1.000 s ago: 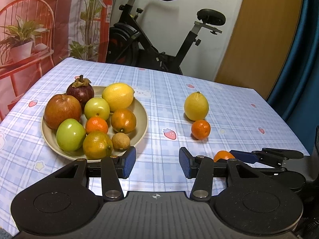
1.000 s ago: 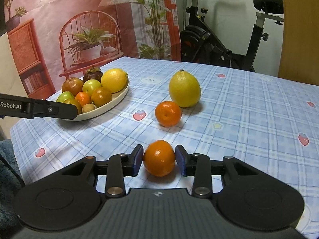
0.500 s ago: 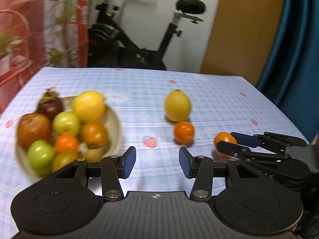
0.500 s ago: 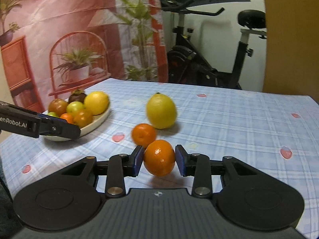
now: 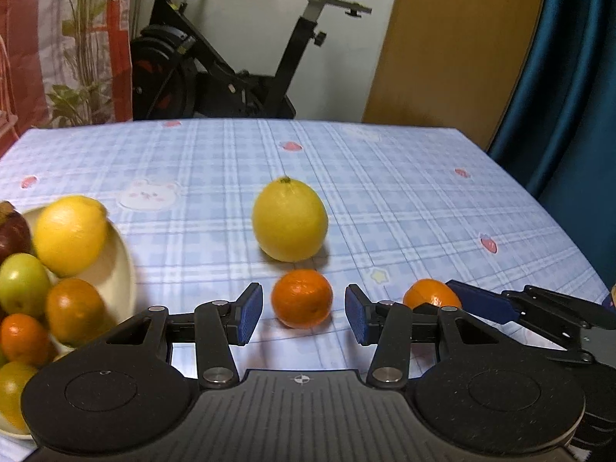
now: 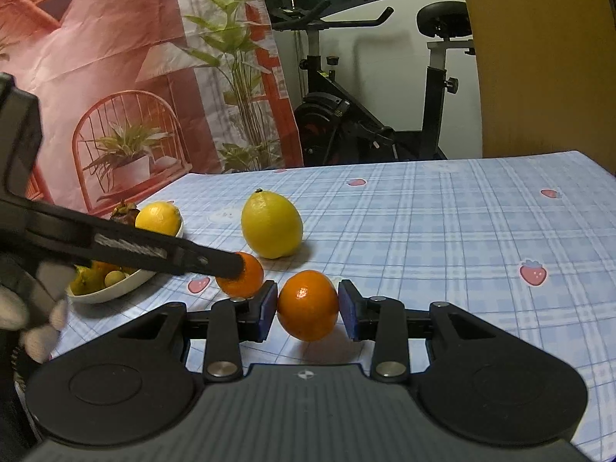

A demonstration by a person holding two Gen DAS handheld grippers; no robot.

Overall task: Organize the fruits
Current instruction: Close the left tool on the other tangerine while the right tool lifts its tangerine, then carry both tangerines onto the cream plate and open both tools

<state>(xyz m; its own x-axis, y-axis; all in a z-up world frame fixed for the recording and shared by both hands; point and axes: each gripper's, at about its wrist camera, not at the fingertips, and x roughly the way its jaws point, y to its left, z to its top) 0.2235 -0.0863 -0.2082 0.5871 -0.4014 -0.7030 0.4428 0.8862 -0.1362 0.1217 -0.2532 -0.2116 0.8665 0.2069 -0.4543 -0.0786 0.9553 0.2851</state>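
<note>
- Three fruits remained off the plate (image 5: 123, 269): a loose lemon (image 5: 289, 220), a free mandarin (image 5: 302, 298) and a held mandarin (image 6: 308, 305).
- Plate sat at the left of the tabletop (image 5: 404, 192), already heaped: a plated lemon (image 5: 69, 233), a green apple (image 5: 23, 285), oranges and a dark fruit at the far left edge. Only part of the pile showed, so no full count was possible.
- Right hand-held gripper (image 6: 308, 310) pinched the held mandarin between its blue pads; from the shadow beneath, the fruit looked lifted just clear of the cloth. It hung near the right side of the tabletop, well apart from the plate.
- Left hand-held gripper (image 5: 304, 313) was spread, pads either side of the free mandarin but not pressing it in the left wrist view; that fruit rested on the cloth, just near of the loose lemon.
- Loose lemon stood on the tabletop about mid-table, untouched by either tool.
- Judgement: most of the sorting looked done. Left to do: carry the held mandarin to the plate, close on and move the free one, then fetch the lemon.
- Room on the plate looked tight; the last pieces might have to sit on top of the pile and could roll off.
</note>
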